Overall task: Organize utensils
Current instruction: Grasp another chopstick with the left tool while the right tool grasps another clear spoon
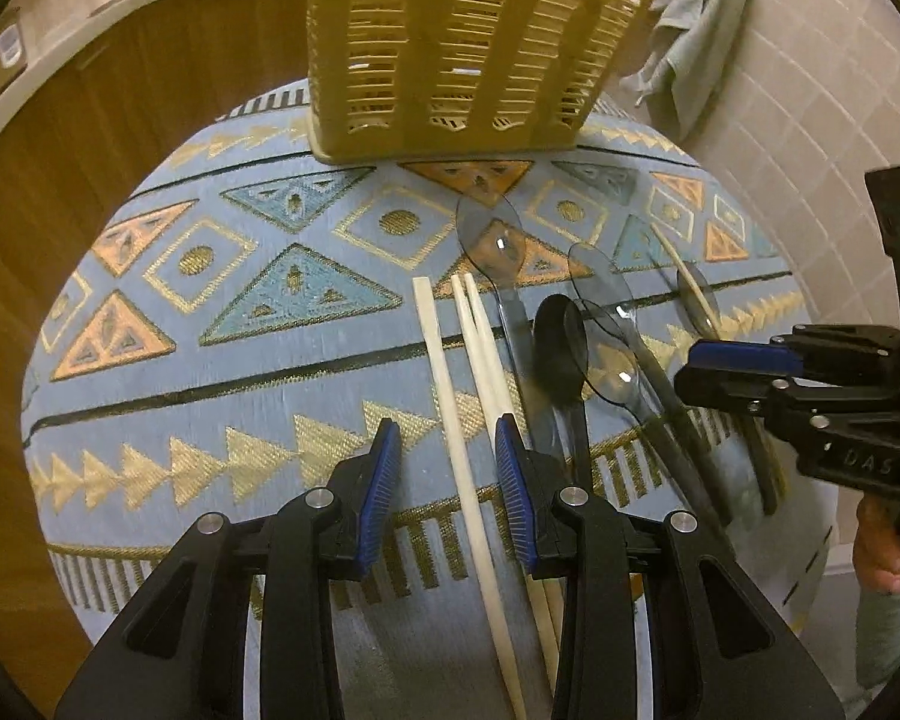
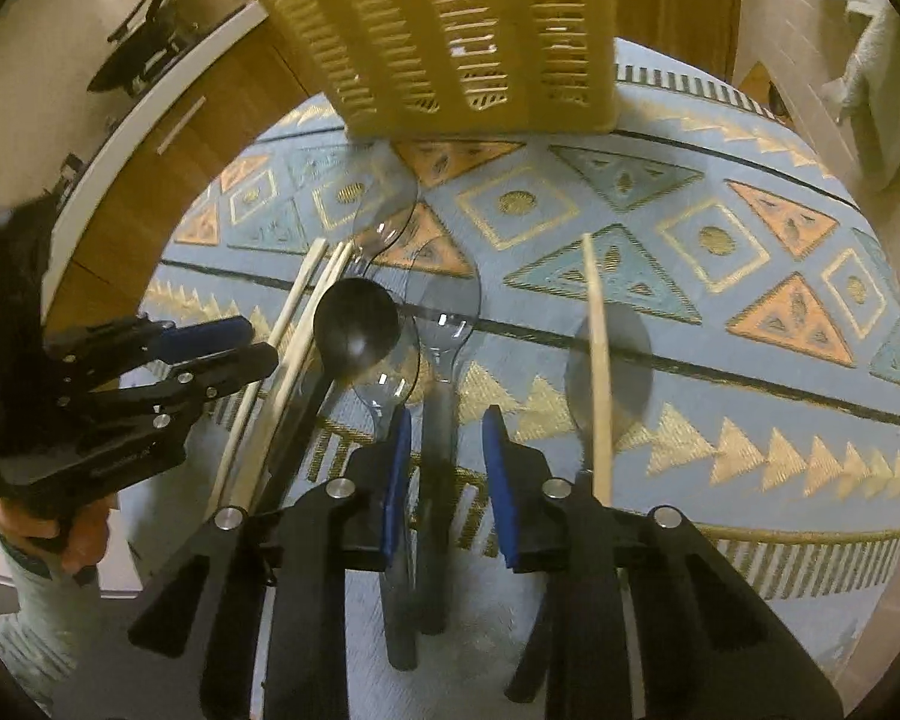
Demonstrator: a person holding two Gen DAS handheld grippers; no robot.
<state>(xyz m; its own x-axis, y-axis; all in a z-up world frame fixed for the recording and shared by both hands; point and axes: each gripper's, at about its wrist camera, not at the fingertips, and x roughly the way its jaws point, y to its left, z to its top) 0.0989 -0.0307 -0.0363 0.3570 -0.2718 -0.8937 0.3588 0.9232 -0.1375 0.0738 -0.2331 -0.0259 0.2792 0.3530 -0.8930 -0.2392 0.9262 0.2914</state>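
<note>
The left claw (image 1: 448,456) is spread wide above the cloth (image 1: 210,360) on the tabletop, and nothing is held. One white chopstick (image 1: 450,414) is seen between its pads, and two more chopsticks (image 1: 483,348) lie just beside the right pad (image 1: 513,480). The right claw (image 2: 447,456) is also spread wide and holds nothing. A clear spoon (image 2: 444,324) has its handle between the pads. Whether the pads touch it cannot be told.

All the long things are laid with their ends toward the basket (image 1: 468,42), which stands at the far edge. Four chopsticks are counted, one (image 2: 597,360) apart on the right. Four clear spoons and one black spoon (image 2: 357,324) are counted.
</note>
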